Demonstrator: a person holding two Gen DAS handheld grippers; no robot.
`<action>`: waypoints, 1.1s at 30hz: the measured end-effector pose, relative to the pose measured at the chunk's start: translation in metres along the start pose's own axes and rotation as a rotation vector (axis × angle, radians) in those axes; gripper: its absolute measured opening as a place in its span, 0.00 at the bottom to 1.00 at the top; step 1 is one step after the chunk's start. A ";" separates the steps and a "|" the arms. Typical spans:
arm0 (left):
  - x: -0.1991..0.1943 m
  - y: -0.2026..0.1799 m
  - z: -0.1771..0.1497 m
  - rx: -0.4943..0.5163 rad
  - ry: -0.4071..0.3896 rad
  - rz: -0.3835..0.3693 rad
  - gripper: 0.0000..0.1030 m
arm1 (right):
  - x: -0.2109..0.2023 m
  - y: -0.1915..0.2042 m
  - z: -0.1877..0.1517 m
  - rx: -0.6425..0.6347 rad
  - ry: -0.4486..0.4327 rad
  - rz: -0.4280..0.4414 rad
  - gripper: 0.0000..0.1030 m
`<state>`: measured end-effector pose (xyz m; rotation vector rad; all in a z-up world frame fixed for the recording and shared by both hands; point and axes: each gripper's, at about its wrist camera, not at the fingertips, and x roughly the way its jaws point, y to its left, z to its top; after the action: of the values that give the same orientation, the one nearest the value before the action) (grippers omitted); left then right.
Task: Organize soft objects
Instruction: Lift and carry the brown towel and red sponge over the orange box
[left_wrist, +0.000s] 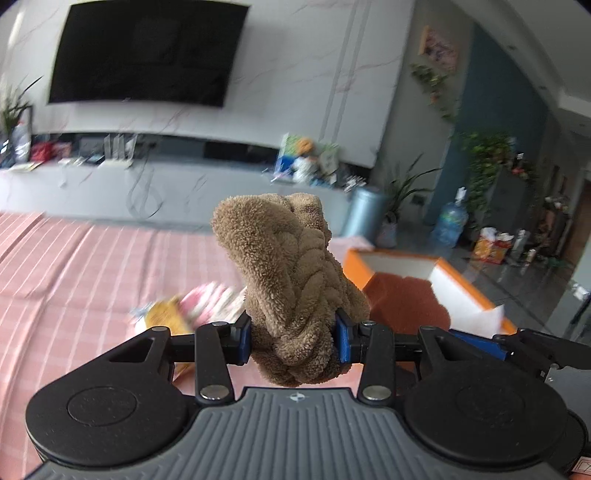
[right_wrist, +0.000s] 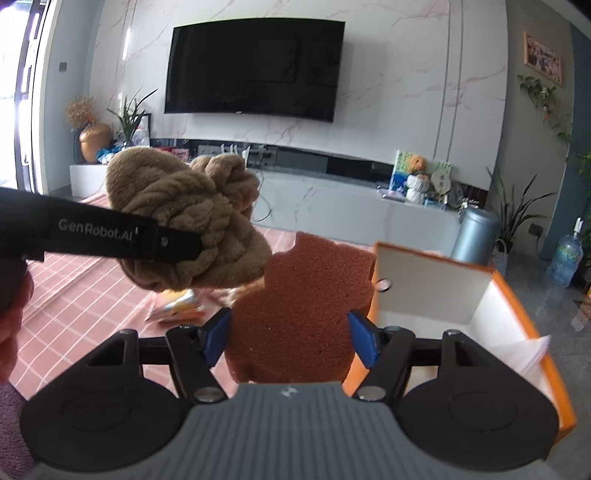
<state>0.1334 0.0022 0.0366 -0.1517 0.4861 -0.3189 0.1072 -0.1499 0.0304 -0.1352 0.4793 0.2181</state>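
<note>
A brown braided plush knot (left_wrist: 288, 280) is held up above the pink checked cover (left_wrist: 92, 266), with my left gripper (left_wrist: 293, 334) shut on its lower part between the blue pads. In the right wrist view, the same plush (right_wrist: 192, 218) hangs at the left, with the left gripper's near finger (right_wrist: 110, 232) across it. My right gripper (right_wrist: 290, 336) is shut on a red-brown sponge piece (right_wrist: 303, 295), also lifted. The sponge (left_wrist: 406, 295) shows at the right of the left wrist view, in front of the box.
An orange box with white inside walls (right_wrist: 509, 314) stands open to the right, at the cover's edge (left_wrist: 458, 277). Yellow and pink packets (left_wrist: 184, 306) lie on the cover below the grippers. A hand (right_wrist: 11, 332) shows at the left edge. Beyond are a TV cabinet and floor plants.
</note>
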 end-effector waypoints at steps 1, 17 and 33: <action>0.004 -0.005 0.005 0.018 -0.002 -0.020 0.46 | -0.001 -0.006 0.002 -0.002 -0.004 -0.010 0.65; 0.100 -0.062 0.055 0.135 0.102 -0.169 0.47 | 0.020 -0.114 0.045 -0.067 0.045 -0.099 0.65; 0.196 -0.121 0.037 0.440 0.313 -0.133 0.47 | 0.134 -0.196 0.042 -0.041 0.363 -0.003 0.65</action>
<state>0.2828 -0.1745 0.0104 0.3001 0.7046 -0.5759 0.2886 -0.3080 0.0196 -0.2174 0.8361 0.2006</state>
